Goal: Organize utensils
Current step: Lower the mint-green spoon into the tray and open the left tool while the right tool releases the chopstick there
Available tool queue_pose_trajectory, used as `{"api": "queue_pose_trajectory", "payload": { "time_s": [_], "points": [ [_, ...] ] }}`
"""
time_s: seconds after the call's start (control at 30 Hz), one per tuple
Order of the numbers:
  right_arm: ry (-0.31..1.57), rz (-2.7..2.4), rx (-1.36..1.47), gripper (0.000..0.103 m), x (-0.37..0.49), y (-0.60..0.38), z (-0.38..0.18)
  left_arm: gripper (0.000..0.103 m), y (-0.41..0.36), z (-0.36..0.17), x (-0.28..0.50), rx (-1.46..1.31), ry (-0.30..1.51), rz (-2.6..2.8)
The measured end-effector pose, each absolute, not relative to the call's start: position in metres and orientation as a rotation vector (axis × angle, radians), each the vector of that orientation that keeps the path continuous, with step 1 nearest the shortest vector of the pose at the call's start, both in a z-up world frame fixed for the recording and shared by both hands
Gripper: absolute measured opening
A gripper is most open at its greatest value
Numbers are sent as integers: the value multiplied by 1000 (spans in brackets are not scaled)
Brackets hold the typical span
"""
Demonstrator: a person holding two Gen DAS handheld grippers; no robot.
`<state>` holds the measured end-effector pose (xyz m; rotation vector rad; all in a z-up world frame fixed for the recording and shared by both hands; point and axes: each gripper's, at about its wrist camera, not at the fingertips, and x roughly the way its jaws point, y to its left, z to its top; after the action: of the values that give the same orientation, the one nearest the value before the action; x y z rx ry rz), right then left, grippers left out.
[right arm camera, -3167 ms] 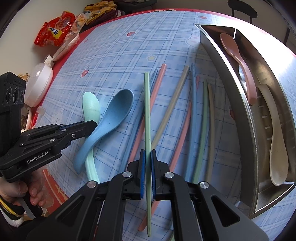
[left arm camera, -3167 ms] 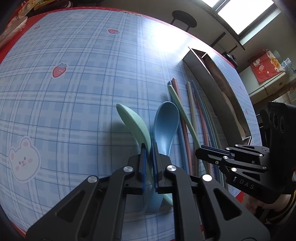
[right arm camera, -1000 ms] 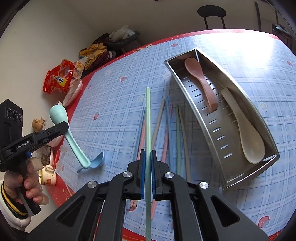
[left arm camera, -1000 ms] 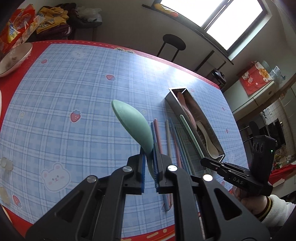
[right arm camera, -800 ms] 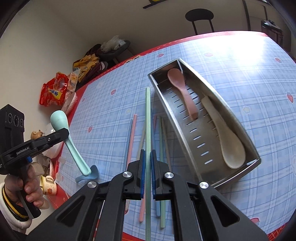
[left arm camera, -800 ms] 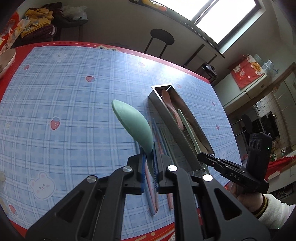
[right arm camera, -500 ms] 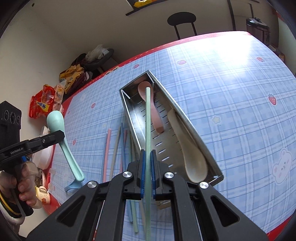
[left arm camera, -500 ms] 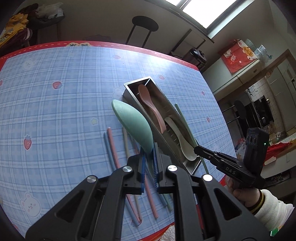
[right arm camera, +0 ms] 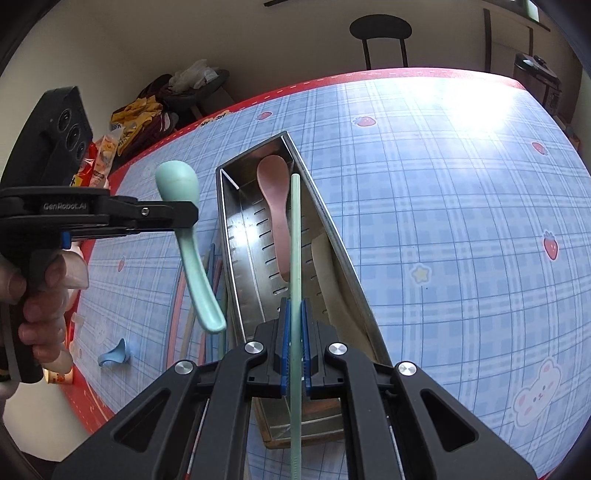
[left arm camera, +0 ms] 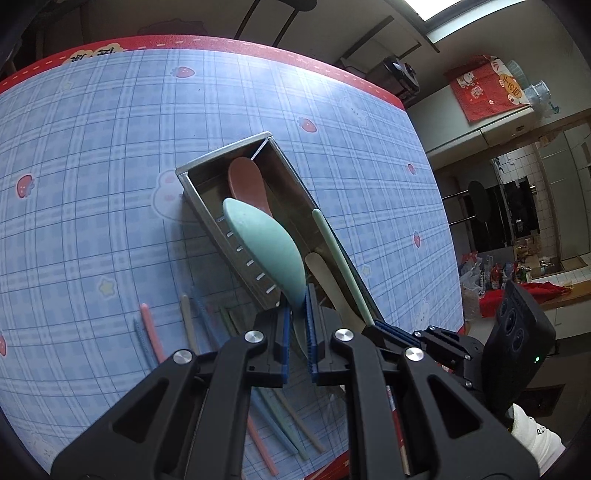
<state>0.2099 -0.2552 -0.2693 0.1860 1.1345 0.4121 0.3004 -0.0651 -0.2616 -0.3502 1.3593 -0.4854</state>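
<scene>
My left gripper is shut on a mint green spoon, bowl upward, held in the air over the left wall of the steel tray. In the right wrist view the same spoon hangs from the left gripper just left of the tray. My right gripper is shut on a pale green chopstick that points along the tray, above its inside. A pink spoon and a cream spoon lie in the tray.
Several coloured chopsticks lie on the blue checked tablecloth left of the tray. A blue spoon lies near the table's left edge. Snack bags sit beyond that edge. A stool stands behind the table.
Both grippers have moved right, from over the loose chopsticks to the tray. The green spoon now hangs at the tray's left wall and the green chopstick lies above the tray's inside.
</scene>
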Motion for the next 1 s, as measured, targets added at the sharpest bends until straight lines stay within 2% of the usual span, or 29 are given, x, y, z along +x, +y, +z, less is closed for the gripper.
{"api": "queue_pose_trajectory", "payload": {
  "time_s": [0.37,1.0],
  "points": [
    [1148,416,199,6,230,-252,-279,11,-98,-288,356,-239,1471,-439],
    [1199,426,175,6,257,-241,-303,12,-116,-314,373,-195,1527,-394]
  ]
}}
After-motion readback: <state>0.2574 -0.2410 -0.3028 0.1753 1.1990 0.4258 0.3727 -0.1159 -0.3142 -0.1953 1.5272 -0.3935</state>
